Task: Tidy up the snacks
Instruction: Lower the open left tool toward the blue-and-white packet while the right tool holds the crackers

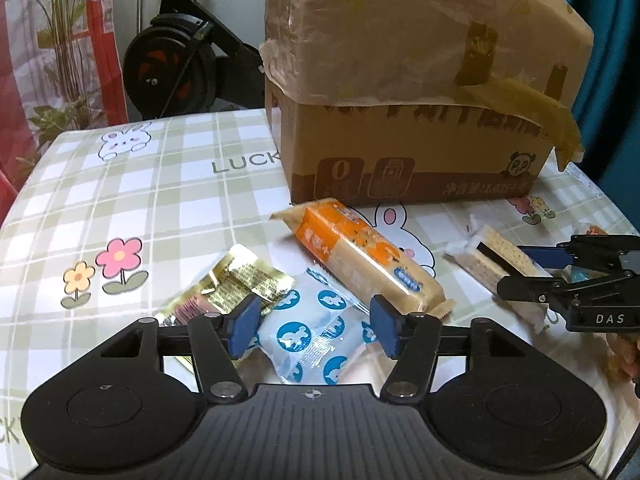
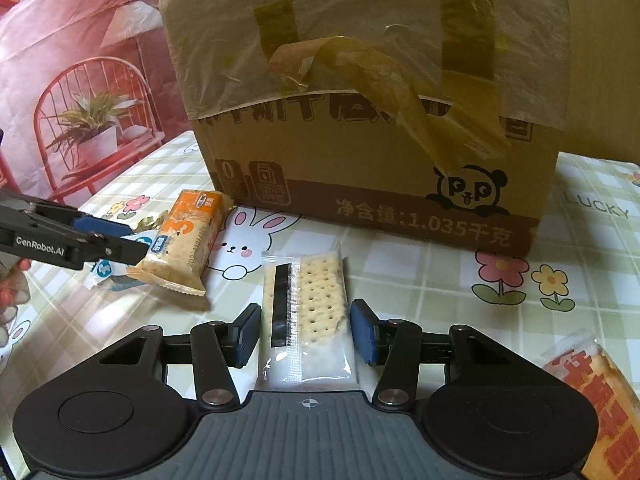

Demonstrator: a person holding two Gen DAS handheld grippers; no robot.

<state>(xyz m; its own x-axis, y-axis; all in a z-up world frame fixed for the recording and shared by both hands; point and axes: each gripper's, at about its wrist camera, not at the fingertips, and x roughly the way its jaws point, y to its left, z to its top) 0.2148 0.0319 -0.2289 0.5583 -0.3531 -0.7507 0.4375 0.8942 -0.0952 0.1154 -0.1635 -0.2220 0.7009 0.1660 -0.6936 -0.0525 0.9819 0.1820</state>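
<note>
My left gripper (image 1: 314, 326) stands open low over the checked tablecloth. A white packet with blue circles (image 1: 308, 332) lies between its fingers, and the pads do not press on it. A gold packet (image 1: 236, 284) lies by the left finger. An orange biscuit packet (image 1: 372, 256) lies just beyond, also seen as the orange biscuit packet (image 2: 188, 236). My right gripper (image 2: 306, 334) is shut on a clear cracker packet (image 2: 312, 304), with both pads against its long sides. In the left wrist view the right gripper (image 1: 532, 272) holds the cracker packet (image 1: 484, 260) at the right.
A tall cardboard box (image 2: 360, 128), covered in plastic film with loose tape, stands at the back of the table (image 1: 120, 200). An orange-red packet (image 2: 600, 400) lies at the near right. An exercise bike (image 1: 180, 56) stands behind the table. Part of a hand (image 2: 12, 292) shows at the left.
</note>
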